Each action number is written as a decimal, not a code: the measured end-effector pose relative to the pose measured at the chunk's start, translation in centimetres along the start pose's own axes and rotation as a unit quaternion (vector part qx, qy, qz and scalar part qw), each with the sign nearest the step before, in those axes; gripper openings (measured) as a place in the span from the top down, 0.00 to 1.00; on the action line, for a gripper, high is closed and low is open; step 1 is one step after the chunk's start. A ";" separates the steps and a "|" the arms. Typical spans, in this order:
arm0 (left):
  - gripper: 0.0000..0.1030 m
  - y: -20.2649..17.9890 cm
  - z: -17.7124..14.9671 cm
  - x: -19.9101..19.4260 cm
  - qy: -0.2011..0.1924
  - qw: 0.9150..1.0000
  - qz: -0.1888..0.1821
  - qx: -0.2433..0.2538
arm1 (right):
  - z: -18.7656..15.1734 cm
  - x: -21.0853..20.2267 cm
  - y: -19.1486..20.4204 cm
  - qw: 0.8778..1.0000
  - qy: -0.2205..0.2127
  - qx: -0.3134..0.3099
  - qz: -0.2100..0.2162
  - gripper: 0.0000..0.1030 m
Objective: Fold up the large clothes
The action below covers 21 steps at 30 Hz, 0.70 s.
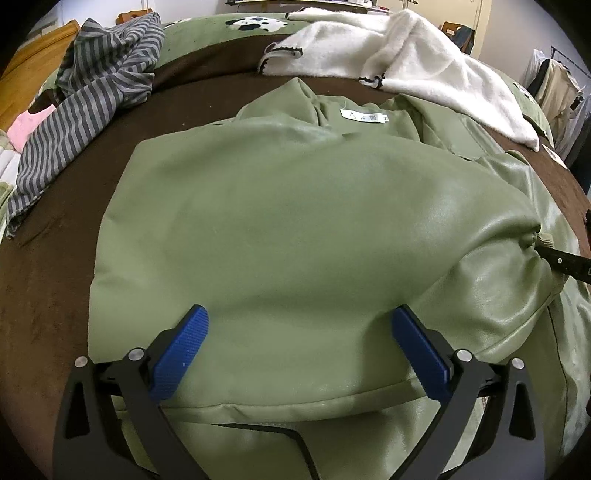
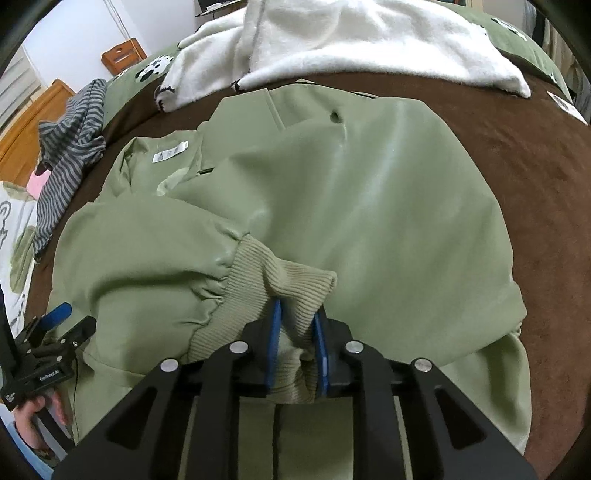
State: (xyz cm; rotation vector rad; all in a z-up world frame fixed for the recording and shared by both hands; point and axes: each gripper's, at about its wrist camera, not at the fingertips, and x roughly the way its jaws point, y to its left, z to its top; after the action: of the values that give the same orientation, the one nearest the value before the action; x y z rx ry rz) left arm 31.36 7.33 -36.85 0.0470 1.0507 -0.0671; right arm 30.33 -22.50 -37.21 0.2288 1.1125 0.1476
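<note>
A large light-green leather-look jacket (image 1: 280, 221) lies spread on a brown bed cover (image 1: 48, 295); it also shows in the right wrist view (image 2: 388, 206). My left gripper (image 1: 299, 325) is open, its blue pads (image 1: 181, 354) just above the jacket's near hem, holding nothing. My right gripper (image 2: 297, 321) is shut on the ribbed knit sleeve cuff (image 2: 291, 284), and the sleeve is drawn across the jacket's body. The right gripper's black tip (image 1: 565, 260) shows at the right edge of the left view, at the cuff. The left gripper (image 2: 62, 321) shows at the lower left of the right view.
A grey striped garment (image 1: 96, 85) lies bunched at the far left. A white fleece garment (image 1: 399, 55) lies at the back right. Behind are a green patterned duvet (image 1: 221, 29), wooden furniture (image 2: 33, 122) and hanging clothes (image 1: 557, 85).
</note>
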 end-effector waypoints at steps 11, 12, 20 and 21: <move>0.05 0.5 0.0 -0.6 -0.005 1.000 0.014 0.000 | 0.4 -2.3 0.5 1.000 -0.025 -0.007 -0.016 0.23; 0.06 0.7 0.0 -0.8 -0.008 1.000 0.018 -0.001 | 0.4 -2.8 0.6 0.999 -0.033 -0.010 -0.016 0.23; 0.06 2.3 -0.8 -4.4 -0.033 0.998 0.055 0.007 | 0.8 -7.2 1.8 0.997 -0.070 -0.037 -0.012 0.16; 0.06 2.6 -0.8 -5.0 -0.034 0.998 0.059 0.005 | 0.8 -7.7 1.9 0.997 -0.071 -0.040 -0.011 0.16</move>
State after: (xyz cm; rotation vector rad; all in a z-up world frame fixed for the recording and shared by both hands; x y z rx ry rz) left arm 28.39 10.12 -32.94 0.1152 0.9782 0.0324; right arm 27.66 -22.55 -29.67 0.1536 0.9651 0.1529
